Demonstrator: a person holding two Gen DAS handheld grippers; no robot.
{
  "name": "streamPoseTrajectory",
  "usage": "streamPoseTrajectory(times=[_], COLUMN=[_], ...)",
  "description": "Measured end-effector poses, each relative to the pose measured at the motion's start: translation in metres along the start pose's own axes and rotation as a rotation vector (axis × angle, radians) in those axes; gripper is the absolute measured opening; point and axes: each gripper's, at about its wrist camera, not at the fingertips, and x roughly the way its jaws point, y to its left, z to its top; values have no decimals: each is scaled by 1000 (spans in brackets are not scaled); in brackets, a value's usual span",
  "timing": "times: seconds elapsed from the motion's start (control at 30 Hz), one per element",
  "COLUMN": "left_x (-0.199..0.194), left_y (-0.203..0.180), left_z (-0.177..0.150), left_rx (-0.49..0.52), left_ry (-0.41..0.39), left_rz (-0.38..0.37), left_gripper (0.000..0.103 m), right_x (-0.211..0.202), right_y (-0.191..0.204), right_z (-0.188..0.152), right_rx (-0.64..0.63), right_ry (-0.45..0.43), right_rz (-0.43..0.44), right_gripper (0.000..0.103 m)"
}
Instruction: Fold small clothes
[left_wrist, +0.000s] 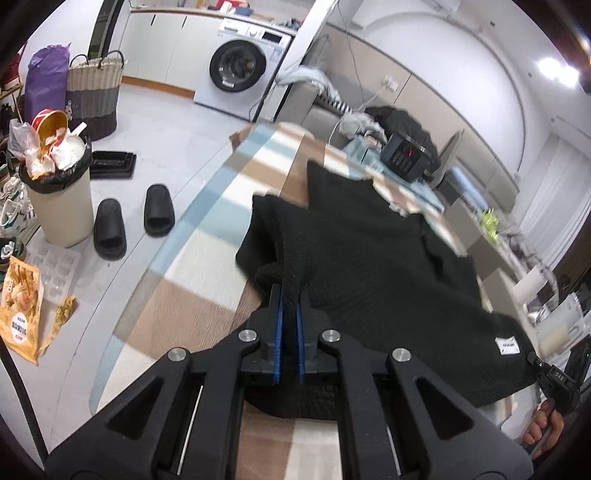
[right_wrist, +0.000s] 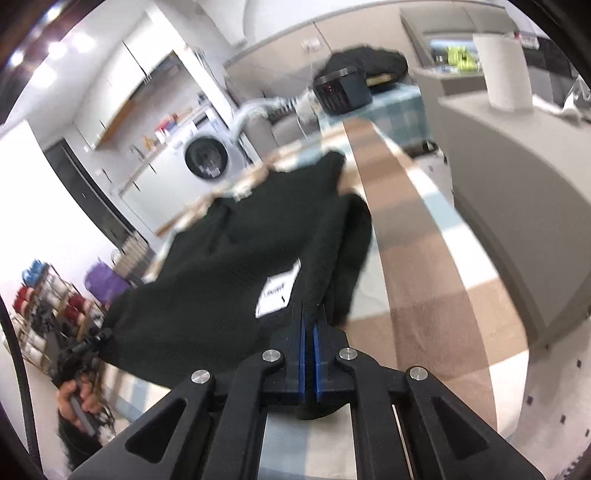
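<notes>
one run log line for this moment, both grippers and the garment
left gripper: shut on black knit garment | right gripper: shut on black knit garment | garment: near edge pinched over checked cloth

A washing machine (left_wrist: 240, 70) stands under white cabinets (left_wrist: 166, 44) on pale floor (left_wrist: 166, 122).

Bright ceiling lights (left_wrist: 557, 68) are flaring white near the frame edges in both views. Fisheye curvature is bending the checked tablecloth (left_wrist: 207, 236) and walls. Motion blur is smearing the right view; the white label (right_wrist: 277, 291) is perhaps unreadable.
</notes>
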Motion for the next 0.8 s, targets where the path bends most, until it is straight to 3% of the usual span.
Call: streamPoseTrajectory(times=[0.2,0.4,0.6,0.8], left_x=[3,29,78,116], left_y=[-12,-28,-34,-22], left_z=[35,78,113,109], left_rx=[-9,26,20,-9], left_ry=[-45,-57,-19,71], left_rz=[-31,-38,-34,-23], left_gripper=[3,3,3,3], right_x=[-18,-2,31,58], right_y=[6,3,-7,-28], right_z=[27,68,102,105], right_rx=[38,89,149,218], right_ry=[-132,-181,-169,-103], right_rz=[16,0,-49,-84], right_gripper=[3,3,3,3])
